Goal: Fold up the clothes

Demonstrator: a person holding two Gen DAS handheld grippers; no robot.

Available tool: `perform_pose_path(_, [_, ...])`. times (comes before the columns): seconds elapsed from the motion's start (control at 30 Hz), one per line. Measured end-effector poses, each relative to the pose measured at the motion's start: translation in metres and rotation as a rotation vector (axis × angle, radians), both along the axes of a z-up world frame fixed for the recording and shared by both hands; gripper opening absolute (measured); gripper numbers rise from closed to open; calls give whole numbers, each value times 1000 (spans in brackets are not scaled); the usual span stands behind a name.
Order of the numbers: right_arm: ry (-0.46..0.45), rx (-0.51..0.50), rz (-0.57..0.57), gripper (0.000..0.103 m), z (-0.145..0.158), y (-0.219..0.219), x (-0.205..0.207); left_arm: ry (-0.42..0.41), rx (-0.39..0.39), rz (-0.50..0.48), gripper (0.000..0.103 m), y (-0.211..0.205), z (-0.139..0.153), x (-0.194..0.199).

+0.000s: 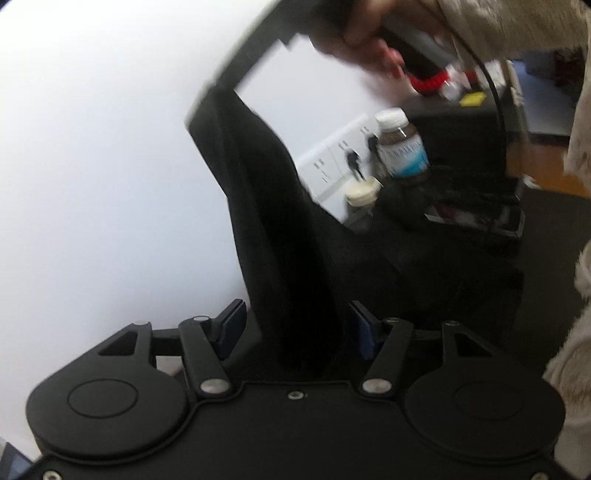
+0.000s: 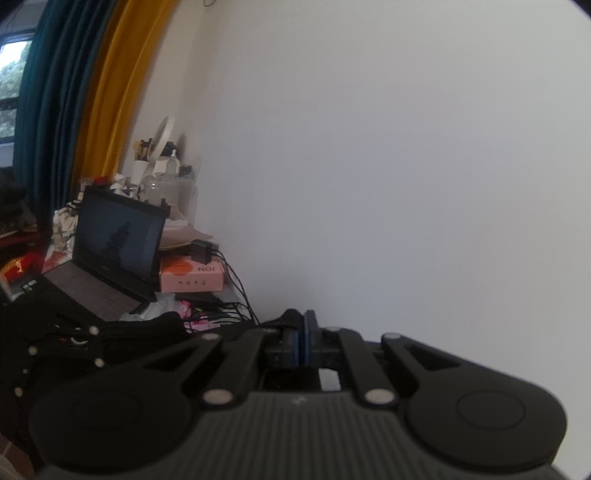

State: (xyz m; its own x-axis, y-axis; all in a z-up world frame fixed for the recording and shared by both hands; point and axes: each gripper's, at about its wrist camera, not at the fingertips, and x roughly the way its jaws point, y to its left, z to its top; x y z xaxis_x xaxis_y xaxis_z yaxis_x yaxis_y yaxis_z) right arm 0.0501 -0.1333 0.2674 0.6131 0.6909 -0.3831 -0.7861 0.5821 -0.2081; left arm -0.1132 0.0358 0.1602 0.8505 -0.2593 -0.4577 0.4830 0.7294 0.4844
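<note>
A black garment (image 1: 273, 206) stretches up from the dark heap at lower right to my right gripper (image 1: 207, 103), whose blurred tip at the top of the left wrist view is shut on its upper end. My left gripper (image 1: 297, 325) stands open, with that strip of cloth running loose between its blue pads (image 1: 232, 321). In the right wrist view, my right gripper (image 2: 303, 332) has its pads pressed together. More of the black garment (image 2: 74, 343), with small white studs, lies low at the left.
A person's hand (image 1: 362, 37) in a fluffy beige sleeve (image 1: 517, 29) holds the right gripper. A brown bottle (image 1: 402, 147), a white power strip (image 1: 332, 158) and a small jar (image 1: 364, 192) stand behind the cloth. A laptop (image 2: 118, 236), a pink box (image 2: 192, 275) and cables crowd the left.
</note>
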Motion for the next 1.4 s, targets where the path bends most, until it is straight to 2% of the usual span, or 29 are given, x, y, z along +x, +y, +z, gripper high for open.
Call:
perform_pose_path(0.13, [-4,-13,3,4,-4,0,-5,-99,-47,24,62,-5,15,-9])
perform_pose_path(0.23, [0,-7,3,4,-4,-1,-8,-127,-25,1,61,-13,13,-13])
perform_pose_path(0.33, [6,7,-1,4,-1,-4,-9,-109,1,-32,57,-13,9,-17])
perform_pose_path(0.43, [16,17,-22,4,-1,-8,-8,-98,7,-63,56,-18,3,-23])
perform_pose_path(0.57, [48,53,-53,4,-2,-16,-5,23,26,-49,54,-21,-14,-9])
perform_pose_path(0.6, [57,66,-52,4,-1,-19,-6,54,25,-34,50,-21,-21,-3])
perform_pose_path(0.63, [61,68,-49,4,-1,-21,-7,106,8,-14,24,-18,-26,5])
perform_pose_path(0.67, [65,71,-46,4,0,-23,-8,171,-17,3,3,-14,-30,13])
perform_pose_path(0.77, [74,25,-39,5,-3,-22,-10,281,-135,22,2,-3,-17,20])
perform_pose_path(0.87, [47,-55,-65,5,-6,-12,-3,347,-276,14,2,12,8,13])
perform_pose_path(0.97, [36,-113,-51,7,-2,17,13,411,-462,31,2,46,35,8])
perform_pose_path(1.03, [46,-165,3,15,-5,52,24,467,-577,73,2,80,39,5])
perform_pose_path(1.07, [60,-197,36,23,-12,72,31,490,-623,116,2,97,33,5])
perform_pose_path(1.1, [74,-229,70,24,-19,92,38,511,-654,175,2,114,23,5])
perform_pose_path(1.2, [152,-327,149,24,-67,161,59,599,-704,376,2,164,-26,15])
perform_pose_path(1.23, [185,-360,153,23,-87,182,64,623,-708,438,2,176,-46,20])
perform_pose_path(1.27, [224,-393,153,17,-109,204,69,648,-711,501,2,189,-65,25])
perform_pose_path(1.33, [289,-450,148,9,-147,239,79,664,-716,552,2,203,-89,32])
perform_pose_path(1.4, [319,-483,137,7,-173,261,82,674,-743,567,2,218,-99,34])
